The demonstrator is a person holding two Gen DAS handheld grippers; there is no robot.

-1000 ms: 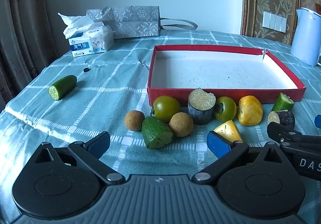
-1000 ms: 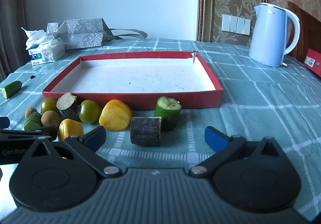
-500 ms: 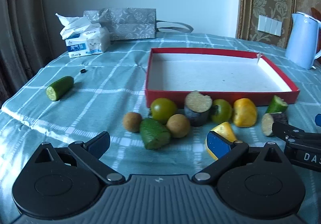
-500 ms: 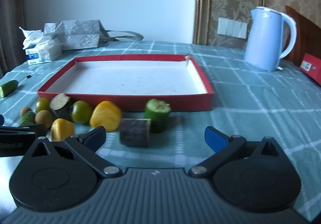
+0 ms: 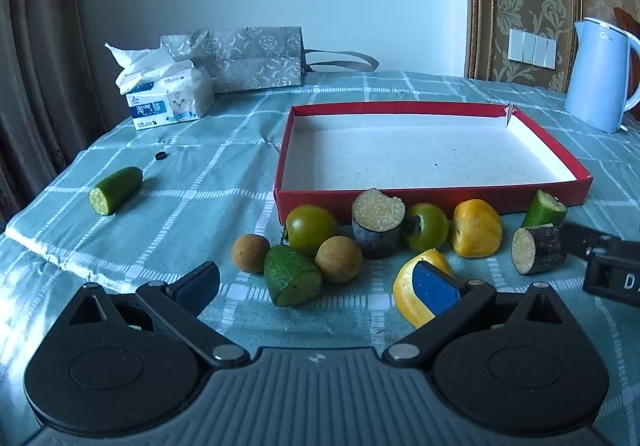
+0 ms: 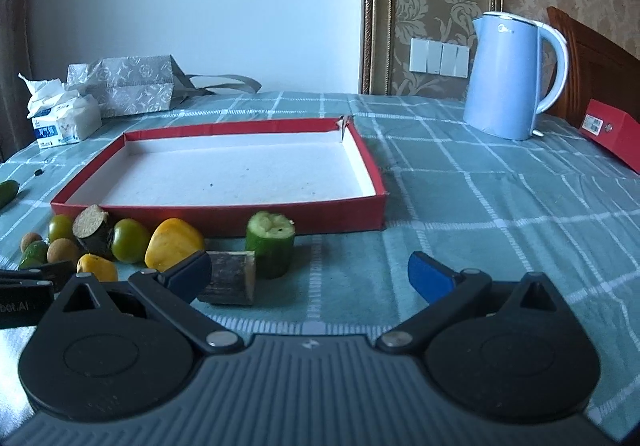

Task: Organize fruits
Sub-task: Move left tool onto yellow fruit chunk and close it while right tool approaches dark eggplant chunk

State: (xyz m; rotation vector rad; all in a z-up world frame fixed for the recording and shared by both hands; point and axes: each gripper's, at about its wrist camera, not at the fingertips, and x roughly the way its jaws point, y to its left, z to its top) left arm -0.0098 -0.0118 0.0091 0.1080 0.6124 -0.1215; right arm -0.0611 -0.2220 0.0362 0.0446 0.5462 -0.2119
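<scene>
Fruits (image 5: 312,224) lie before red tray (image 5: 400,108); both claws spread.

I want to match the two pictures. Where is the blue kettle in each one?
Left wrist view: the blue kettle stands at the far right edge, behind the red tray's right corner.
Right wrist view: the blue kettle stands right of centre, beyond the tray.
Shared landmark: the red tray, its torn far corner pointing toward the kettle.
</scene>
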